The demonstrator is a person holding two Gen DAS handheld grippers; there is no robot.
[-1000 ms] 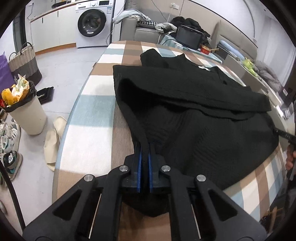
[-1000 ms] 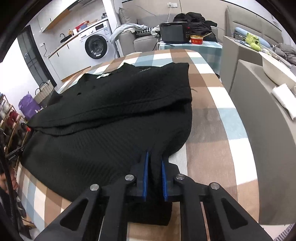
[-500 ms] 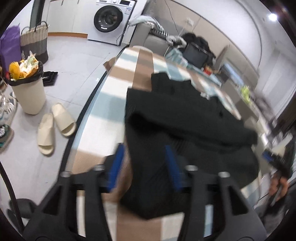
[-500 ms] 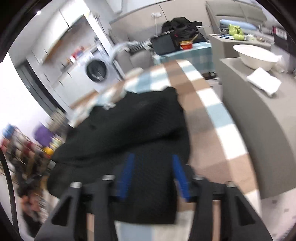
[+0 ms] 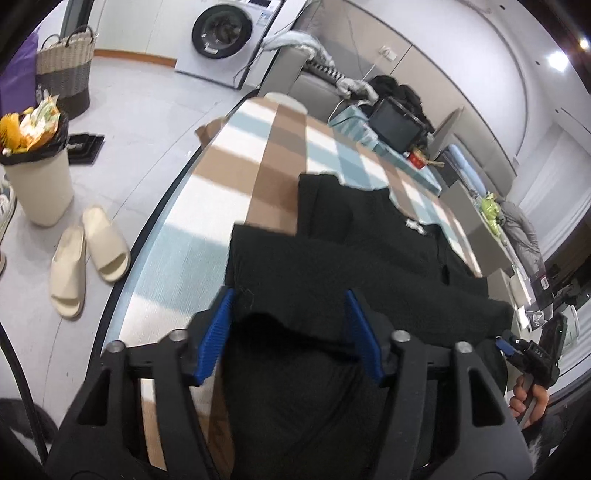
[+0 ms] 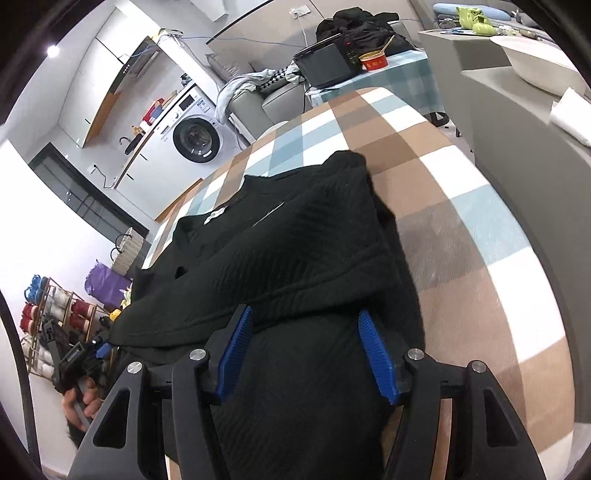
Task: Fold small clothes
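A black top (image 5: 369, 266) is seen spread on the checked cloth of the desk (image 5: 236, 177), its near part folded over on itself so that a thick doubled layer lies across the middle. A small white label (image 6: 215, 215) shows at the neckline on the far side.

The left tool (image 5: 291, 334) is held apart above the near edge of the top; the blue pads (image 5: 216, 334) stand on either side of a fold of black fabric, but no pressing on it is seen. Its jaws had been opened and have just been drawn slightly closer. The right tool (image 6: 308, 350) is likewise held apart over the near hem, with fabric lying between the blue pads (image 6: 376, 354) and not gripped. Its jaws have just been opened.

In the left view the right tool is seen small at the right edge, held by a hand (image 5: 528, 400). In the right view the left tool (image 6: 99, 349) is seen at the lower left, held by the other hand (image 6: 79, 404).

On the floor, a pair of pale slippers (image 5: 86, 258) lies beside the desk, near a full bin (image 5: 37, 166). A washer (image 5: 229, 35) stands against the far wall, and a red bowl (image 6: 373, 61) is set beside a black box (image 6: 325, 62) beyond the desk.
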